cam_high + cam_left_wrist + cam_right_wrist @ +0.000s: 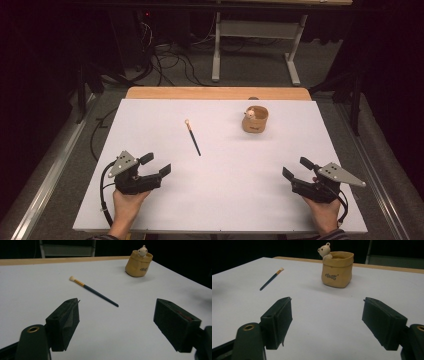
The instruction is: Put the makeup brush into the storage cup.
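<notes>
We count one paintbrush [193, 136] – left of pot. One tan pot [255, 120], one small bear figure [249, 114] at pot's rim. Two grippers – left gripper [155, 164], right gripper [296, 168] – both nearer us than pot.

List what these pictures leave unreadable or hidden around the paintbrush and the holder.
- Inside of the tan bag-shaped ceramic holder with a small white bear on its rim: both claw views look from too low to see past its wall.
- Its printed dark lettering: too blurred to read in the right claw view.
- Thin blue-handled paintbrush with pale bristles: any handle marking is too small.
</notes>
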`<action>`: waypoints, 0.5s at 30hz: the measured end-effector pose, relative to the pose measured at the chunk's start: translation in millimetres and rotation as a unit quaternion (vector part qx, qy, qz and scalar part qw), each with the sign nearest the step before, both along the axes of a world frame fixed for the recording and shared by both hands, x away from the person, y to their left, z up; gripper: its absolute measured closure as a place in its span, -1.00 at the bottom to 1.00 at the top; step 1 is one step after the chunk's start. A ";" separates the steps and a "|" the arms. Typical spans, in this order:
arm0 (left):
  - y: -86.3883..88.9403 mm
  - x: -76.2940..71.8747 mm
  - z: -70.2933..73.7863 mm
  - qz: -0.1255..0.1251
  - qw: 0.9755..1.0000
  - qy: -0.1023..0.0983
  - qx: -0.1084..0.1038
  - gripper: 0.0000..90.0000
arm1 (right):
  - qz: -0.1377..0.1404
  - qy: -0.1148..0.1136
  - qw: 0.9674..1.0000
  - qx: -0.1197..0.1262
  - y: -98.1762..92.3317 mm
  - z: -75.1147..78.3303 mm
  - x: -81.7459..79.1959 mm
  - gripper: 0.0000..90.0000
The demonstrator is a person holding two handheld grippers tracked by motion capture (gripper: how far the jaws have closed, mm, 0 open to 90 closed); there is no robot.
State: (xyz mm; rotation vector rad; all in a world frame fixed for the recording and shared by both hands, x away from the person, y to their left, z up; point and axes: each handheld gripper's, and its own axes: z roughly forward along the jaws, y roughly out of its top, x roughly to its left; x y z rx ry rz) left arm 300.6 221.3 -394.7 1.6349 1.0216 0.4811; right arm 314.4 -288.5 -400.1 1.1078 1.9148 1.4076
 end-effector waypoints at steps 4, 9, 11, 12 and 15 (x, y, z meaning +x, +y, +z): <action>-1.2 1.0 1.6 -0.005 1.000 0.004 -0.005 -0.53 | 0.000 -0.001 1.000 -0.001 0.4 -0.3 0.3 -0.43; -3.6 2.7 4.2 -0.012 1.000 0.005 -0.012 -0.54 | -0.002 0.000 1.000 0.000 -0.4 -0.1 -0.2 -0.43; -5.2 3.8 4.0 -0.021 1.000 0.004 -0.009 -0.54 | -0.003 0.001 1.000 0.002 -0.6 -0.1 -0.2 -0.43; -6.2 4.5 3.8 -0.026 1.000 0.004 -0.008 -0.54 | -0.003 0.001 1.000 0.001 -0.6 -0.1 -0.1 -0.43; -9.4 5.6 4.9 -0.038 0.999 0.000 -0.004 -0.53 | -0.002 0.000 1.000 0.001 -0.3 -0.5 0.1 -0.43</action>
